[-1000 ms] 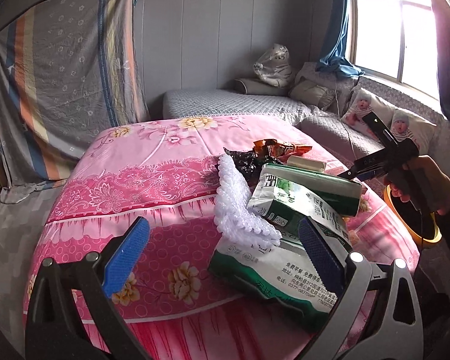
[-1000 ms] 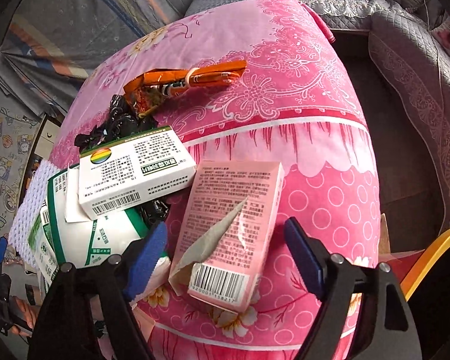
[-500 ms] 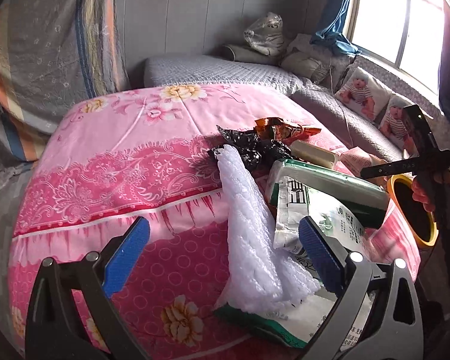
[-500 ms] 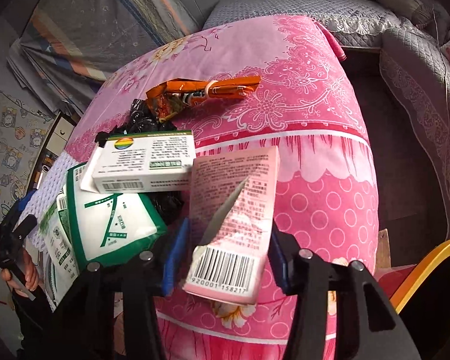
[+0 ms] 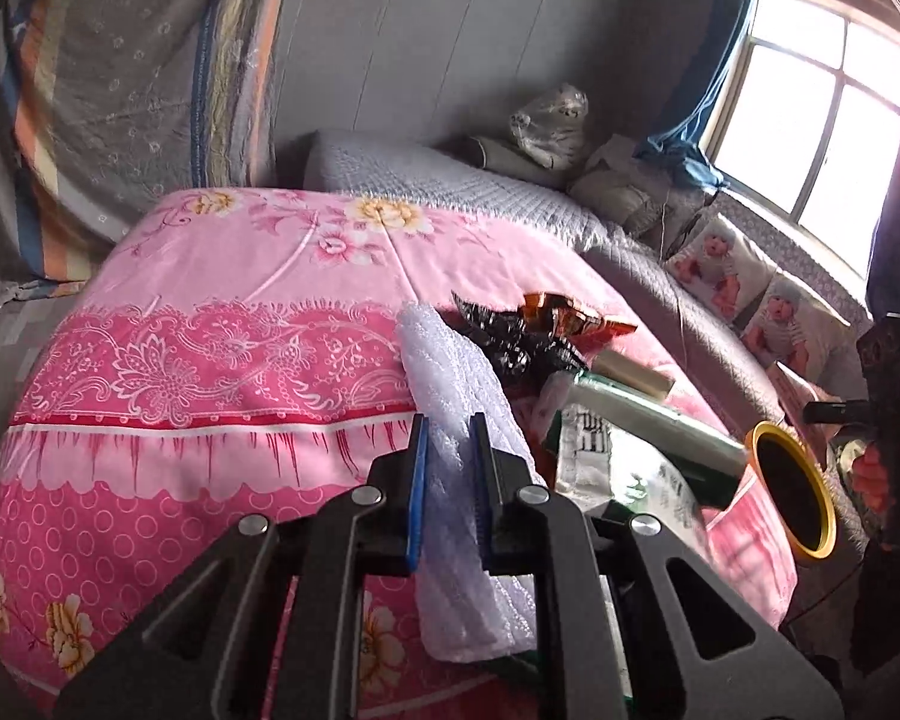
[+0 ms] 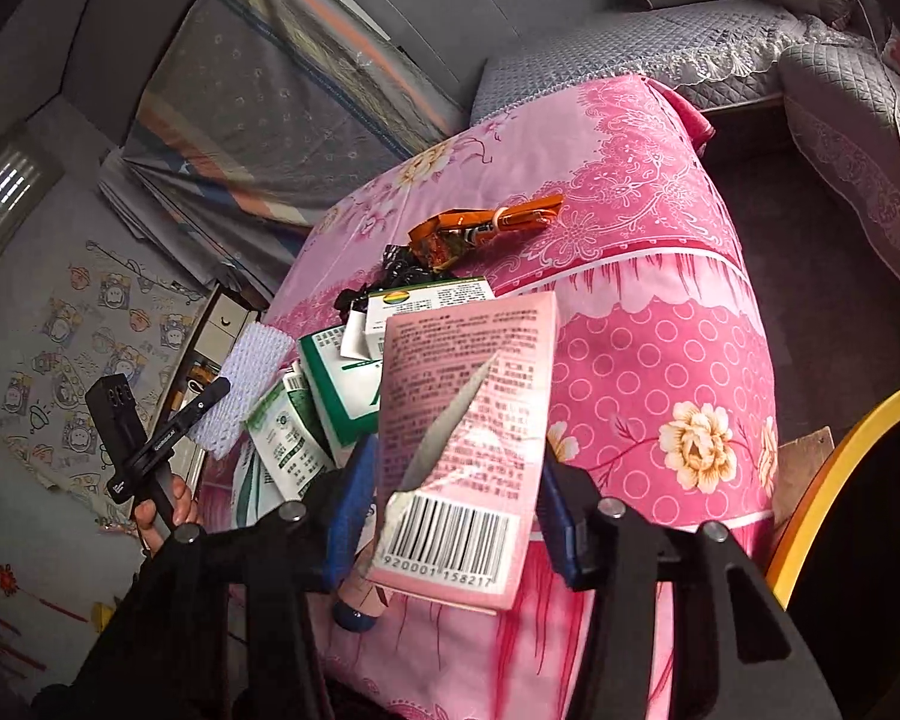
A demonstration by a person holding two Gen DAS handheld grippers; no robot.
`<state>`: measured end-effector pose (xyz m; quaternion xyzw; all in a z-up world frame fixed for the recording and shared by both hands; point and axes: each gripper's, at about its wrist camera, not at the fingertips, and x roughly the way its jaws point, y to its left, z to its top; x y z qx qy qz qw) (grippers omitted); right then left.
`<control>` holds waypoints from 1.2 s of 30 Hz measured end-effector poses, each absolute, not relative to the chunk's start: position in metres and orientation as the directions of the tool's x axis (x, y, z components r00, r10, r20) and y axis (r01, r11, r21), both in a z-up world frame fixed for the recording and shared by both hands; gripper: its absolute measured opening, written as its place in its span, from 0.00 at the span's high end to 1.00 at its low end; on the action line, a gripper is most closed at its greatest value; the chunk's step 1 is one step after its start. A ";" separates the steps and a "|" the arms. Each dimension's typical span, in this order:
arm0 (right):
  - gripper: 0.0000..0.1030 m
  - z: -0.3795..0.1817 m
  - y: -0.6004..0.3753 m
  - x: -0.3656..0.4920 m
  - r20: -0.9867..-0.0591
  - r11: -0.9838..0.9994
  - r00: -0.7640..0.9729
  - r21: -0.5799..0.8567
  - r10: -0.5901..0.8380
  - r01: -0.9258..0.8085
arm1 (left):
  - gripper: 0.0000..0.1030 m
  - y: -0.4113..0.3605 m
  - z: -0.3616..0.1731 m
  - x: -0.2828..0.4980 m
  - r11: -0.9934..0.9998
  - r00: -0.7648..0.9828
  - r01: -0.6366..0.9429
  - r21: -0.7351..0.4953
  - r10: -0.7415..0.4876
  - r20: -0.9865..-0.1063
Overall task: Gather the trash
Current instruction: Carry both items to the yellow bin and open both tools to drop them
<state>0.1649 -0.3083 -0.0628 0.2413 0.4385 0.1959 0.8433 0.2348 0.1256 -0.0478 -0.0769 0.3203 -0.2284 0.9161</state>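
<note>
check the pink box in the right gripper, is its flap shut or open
Open. In the right wrist view the pink box sits clamped in the right gripper, and a grey flap sticks out loose above the barcode.

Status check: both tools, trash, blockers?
Left tool shut on white foam net. Right tool shut on pink box. Yellow-rimmed bin alongside, unobstructed.

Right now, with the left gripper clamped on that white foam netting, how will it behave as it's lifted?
The white foam netting probably lifts with little effort: it is open mesh. It looks floppy, draping below the left gripper, so its free end may trail over the green-and-white packets. The pads seem to squash it, so slipping looks unlikely.
</note>
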 end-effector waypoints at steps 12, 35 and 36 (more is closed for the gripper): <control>0.54 -0.059 -0.345 0.120 -0.545 0.732 0.603 0.674 0.583 -0.097 | 0.88 0.081 0.036 0.158 0.866 0.769 0.458 -0.200 -0.499 -0.401; 0.53 -0.146 -0.520 0.009 -0.696 0.728 0.713 0.531 0.083 0.433 | 0.88 -0.252 -0.020 0.155 0.490 0.310 0.855 -0.169 -0.744 -0.591; 0.53 -0.151 -0.523 0.007 -0.699 0.720 0.710 0.535 0.082 0.443 | 0.88 -0.262 -0.024 0.154 0.478 0.291 0.860 -0.177 -0.746 -0.599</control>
